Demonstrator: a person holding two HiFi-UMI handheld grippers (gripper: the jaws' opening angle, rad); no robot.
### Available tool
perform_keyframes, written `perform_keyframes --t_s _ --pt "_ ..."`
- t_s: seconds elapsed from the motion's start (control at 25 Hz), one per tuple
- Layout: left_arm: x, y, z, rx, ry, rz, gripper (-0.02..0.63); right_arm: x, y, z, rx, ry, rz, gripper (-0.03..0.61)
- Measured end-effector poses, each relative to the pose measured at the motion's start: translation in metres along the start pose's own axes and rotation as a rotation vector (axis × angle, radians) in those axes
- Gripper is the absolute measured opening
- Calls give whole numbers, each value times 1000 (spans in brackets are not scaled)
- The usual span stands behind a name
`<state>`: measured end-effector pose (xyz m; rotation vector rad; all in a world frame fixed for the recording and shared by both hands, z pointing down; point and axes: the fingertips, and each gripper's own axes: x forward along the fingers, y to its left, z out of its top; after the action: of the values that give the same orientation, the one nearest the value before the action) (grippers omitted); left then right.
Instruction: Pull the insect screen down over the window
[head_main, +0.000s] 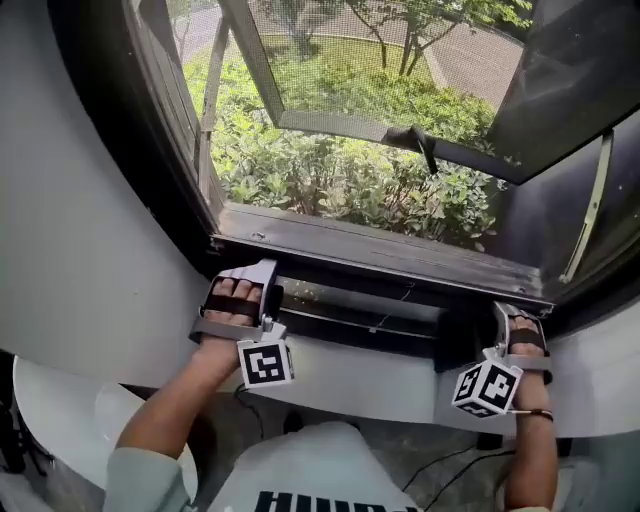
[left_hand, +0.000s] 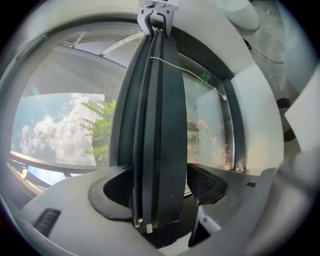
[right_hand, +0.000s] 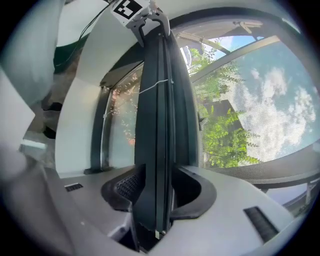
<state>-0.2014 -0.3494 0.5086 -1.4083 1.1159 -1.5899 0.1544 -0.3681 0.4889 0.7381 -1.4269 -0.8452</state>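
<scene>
Head view, left gripper: the left gripper (head_main: 265, 285) is closed on the left end of the dark screen bar (head_main: 350, 318).
Head view, right gripper: the right gripper (head_main: 508, 315) clamps the same bar at its right end, well apart from the left one.
Head view, bar's place: it lies low and level, just on the near side of the window frame (head_main: 380, 255).
Head view only: green shrubs (head_main: 340, 175) outside, a mesh panel (head_main: 330, 60) at the far top, and a marker cube (head_main: 264, 363) on each gripper.

Left gripper view, jaws: the left gripper (left_hand: 157, 190) has both jaws pressed against the screen bar (left_hand: 160, 125), with no gap showing.
Left gripper view only: the bar runs away to the right gripper (left_hand: 157, 17) at its far end. A thin white cord (left_hand: 192, 72) crosses it, and mesh against sky lies to the left.

Right gripper view, jaws: the right gripper (right_hand: 157, 192) is likewise closed tight on the screen bar (right_hand: 162, 115).
Right gripper view only: the left gripper (right_hand: 147, 17) is at the bar's far end. The white cord (right_hand: 150, 87) and the mesh panel (right_hand: 250, 115) on the right also show.
</scene>
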Motion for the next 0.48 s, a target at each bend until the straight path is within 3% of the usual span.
perform_keyframes --t_s 0.12,0.2,0.32,0.48 --pt "-7 8 6 -85 -56 -94 290 -4 0 -1 2 -6 132 156" --pt "-6 8 6 -69 -63 -93 287 -4 0 -2 -17 7 153 156" --pt "-1 2 2 -3 -27 -28 287 0 3 -2 -51 23 94 158" --pt "0 -3 5 -61 -33 -18 293 1 7 0 -7 24 -12 161"
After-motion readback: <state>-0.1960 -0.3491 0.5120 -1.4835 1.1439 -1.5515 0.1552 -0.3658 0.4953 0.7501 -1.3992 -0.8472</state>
